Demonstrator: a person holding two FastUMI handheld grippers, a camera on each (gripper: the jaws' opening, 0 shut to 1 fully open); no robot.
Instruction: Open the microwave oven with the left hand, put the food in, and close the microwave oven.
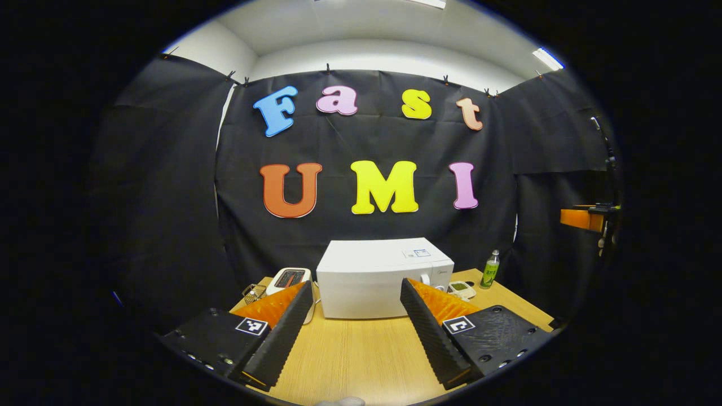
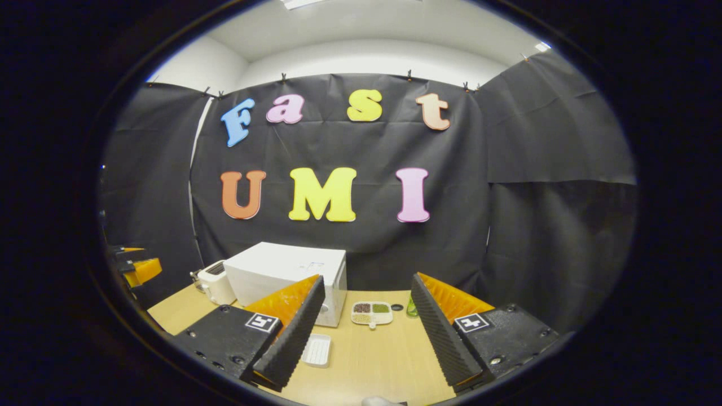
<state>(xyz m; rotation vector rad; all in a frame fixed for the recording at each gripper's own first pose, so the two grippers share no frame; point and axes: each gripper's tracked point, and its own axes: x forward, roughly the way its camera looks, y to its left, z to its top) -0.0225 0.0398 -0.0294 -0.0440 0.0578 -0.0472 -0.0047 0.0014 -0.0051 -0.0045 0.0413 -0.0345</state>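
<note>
Right now I hold both tools above the wooden table (image 1: 361, 349), each with its fingers spread wide and nothing between them. From the left gripper (image 1: 356, 316) view, the white microwave oven (image 1: 383, 279) sits straight ahead at the back of the table, door closed. A toaster (image 1: 290, 280) stands just beside it on one side, a green bottle (image 1: 490, 269) on the other. From the right gripper (image 2: 366, 327) view, I see the food, a compartment tray (image 2: 371, 313) of grains, near the microwave's front corner, and a small white dish (image 2: 317, 349) lies closer to my fingers.
</note>
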